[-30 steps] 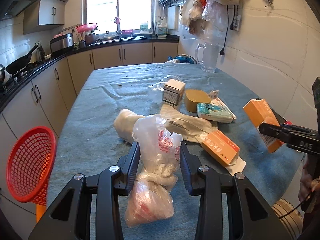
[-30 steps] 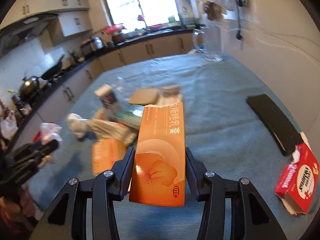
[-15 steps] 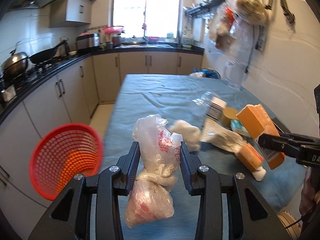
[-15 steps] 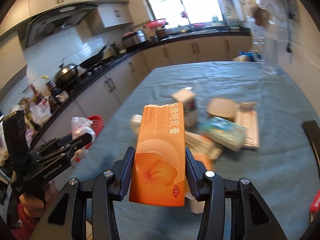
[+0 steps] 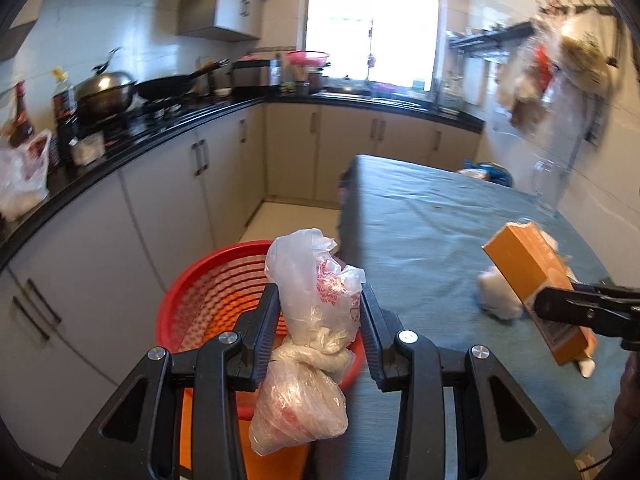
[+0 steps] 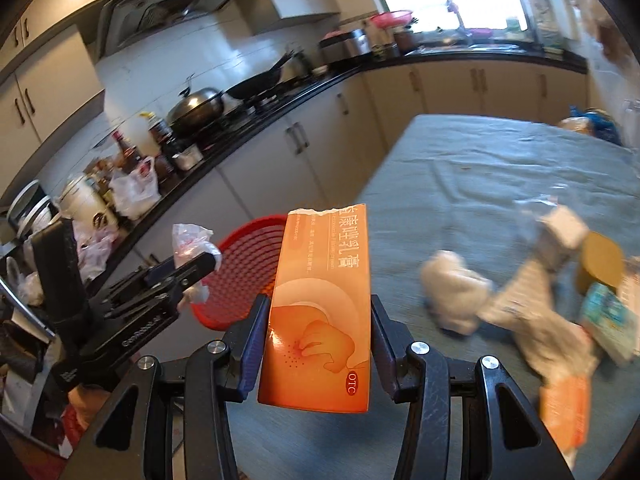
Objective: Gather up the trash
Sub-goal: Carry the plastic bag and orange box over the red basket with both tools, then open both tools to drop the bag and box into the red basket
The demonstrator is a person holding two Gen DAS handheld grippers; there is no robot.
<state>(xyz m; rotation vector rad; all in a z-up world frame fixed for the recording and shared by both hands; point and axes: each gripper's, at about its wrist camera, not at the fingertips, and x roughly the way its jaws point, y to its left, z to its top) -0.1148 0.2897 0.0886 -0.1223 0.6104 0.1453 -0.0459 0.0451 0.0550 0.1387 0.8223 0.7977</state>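
My left gripper (image 5: pixel 318 312) is shut on a knotted clear plastic bag (image 5: pixel 312 320) with red print and holds it over the near rim of a red mesh basket (image 5: pixel 216 300) beside the table. My right gripper (image 6: pixel 318 320) is shut on an orange medicine box (image 6: pixel 320 312) with a torn top, above the table's left edge. The basket (image 6: pixel 244 256) lies beyond the box in the right wrist view, and the left gripper (image 6: pixel 200 264) with the bag (image 6: pixel 190 238) shows at left. The right gripper holding the box (image 5: pixel 536 292) shows at right in the left wrist view.
A table with a grey-blue cloth (image 6: pixel 480 176) holds more trash: a white wad (image 6: pixel 452 292), crumpled paper (image 6: pixel 536 320), an orange box (image 6: pixel 564 412), a tan lid (image 6: pixel 600 260). Kitchen cabinets (image 5: pixel 168 208) and a cluttered black counter (image 6: pixel 168 152) run along the left.
Both grippers have swung left with their loads. The left gripper with the bag now hangs over the red basket. The right gripper with the orange box has come toward the basket.
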